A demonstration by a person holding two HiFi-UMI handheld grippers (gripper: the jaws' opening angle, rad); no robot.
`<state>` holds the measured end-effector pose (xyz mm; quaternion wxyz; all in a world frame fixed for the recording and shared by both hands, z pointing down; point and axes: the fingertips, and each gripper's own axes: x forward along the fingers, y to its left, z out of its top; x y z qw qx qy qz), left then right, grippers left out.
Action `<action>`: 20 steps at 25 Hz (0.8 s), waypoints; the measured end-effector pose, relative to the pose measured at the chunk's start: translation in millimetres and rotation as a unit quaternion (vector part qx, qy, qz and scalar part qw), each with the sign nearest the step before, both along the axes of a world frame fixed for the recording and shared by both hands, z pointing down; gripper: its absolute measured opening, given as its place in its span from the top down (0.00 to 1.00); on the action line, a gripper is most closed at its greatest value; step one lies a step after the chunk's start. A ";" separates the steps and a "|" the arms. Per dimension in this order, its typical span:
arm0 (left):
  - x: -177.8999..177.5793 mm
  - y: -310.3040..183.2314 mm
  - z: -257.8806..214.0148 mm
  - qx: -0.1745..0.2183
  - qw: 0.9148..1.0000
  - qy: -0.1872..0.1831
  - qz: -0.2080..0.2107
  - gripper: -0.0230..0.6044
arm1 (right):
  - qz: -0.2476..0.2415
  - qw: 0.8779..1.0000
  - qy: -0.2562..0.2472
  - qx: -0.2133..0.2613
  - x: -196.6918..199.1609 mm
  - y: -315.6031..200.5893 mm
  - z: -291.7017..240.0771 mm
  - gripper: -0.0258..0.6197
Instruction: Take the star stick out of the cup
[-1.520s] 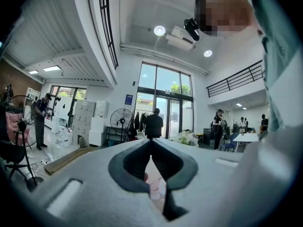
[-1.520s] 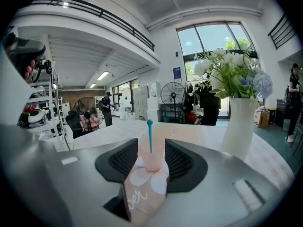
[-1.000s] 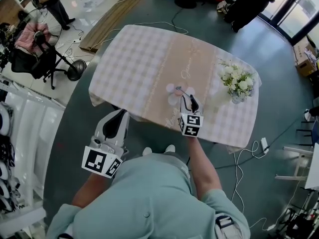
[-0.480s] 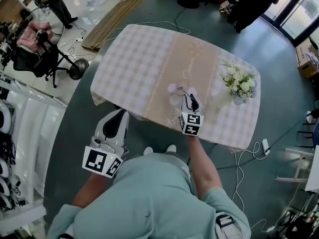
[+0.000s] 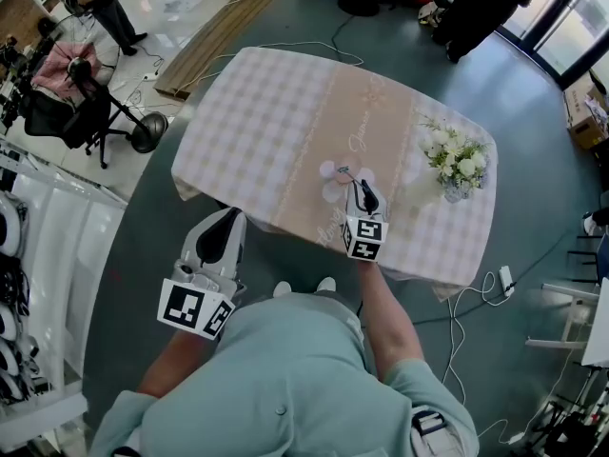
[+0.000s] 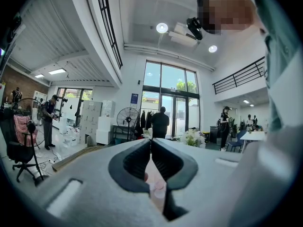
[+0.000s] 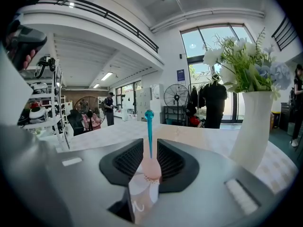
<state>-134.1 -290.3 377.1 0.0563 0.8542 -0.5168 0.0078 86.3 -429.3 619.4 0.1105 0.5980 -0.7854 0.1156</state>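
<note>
A thin teal stick (image 7: pixel 149 136) with a knob at its top stands upright in a pale pink cup (image 7: pixel 149 170). In the right gripper view both sit in the gap between my right gripper (image 7: pixel 150 161) jaws. The jaws are closing, and the ribbed pads stand a little off the stick on either side. In the head view my right gripper (image 5: pixel 361 190) reaches over the table's near edge, by the pink cup (image 5: pixel 335 173). My left gripper (image 5: pixel 228 219) hangs off the table at my left side, shut (image 6: pixel 150 142) on nothing.
The table (image 5: pixel 257 112) wears a checked cloth with a beige runner. A white vase of flowers (image 5: pixel 455 165) stands to the right of my right gripper, and looms close in the right gripper view (image 7: pixel 255 126). People, a fan and chairs are far off on the floor.
</note>
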 end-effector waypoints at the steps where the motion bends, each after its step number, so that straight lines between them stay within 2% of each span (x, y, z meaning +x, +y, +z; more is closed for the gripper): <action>1: -0.2 -0.3 -0.1 0.000 1.000 0.000 -0.001 0.95 | 0.000 1.000 0.000 0.000 0.4 0.2 0.3 0.83; 10: -4.3 -1.6 -1.0 -0.001 1.000 -0.003 -0.006 0.95 | 0.002 1.000 -0.002 0.006 -1.0 -1.4 -2.9 0.86; 20: -6.1 -4.6 2.0 -0.004 1.000 -0.004 -0.007 0.95 | 0.004 1.000 -0.001 0.007 0.0 -1.6 -1.2 0.94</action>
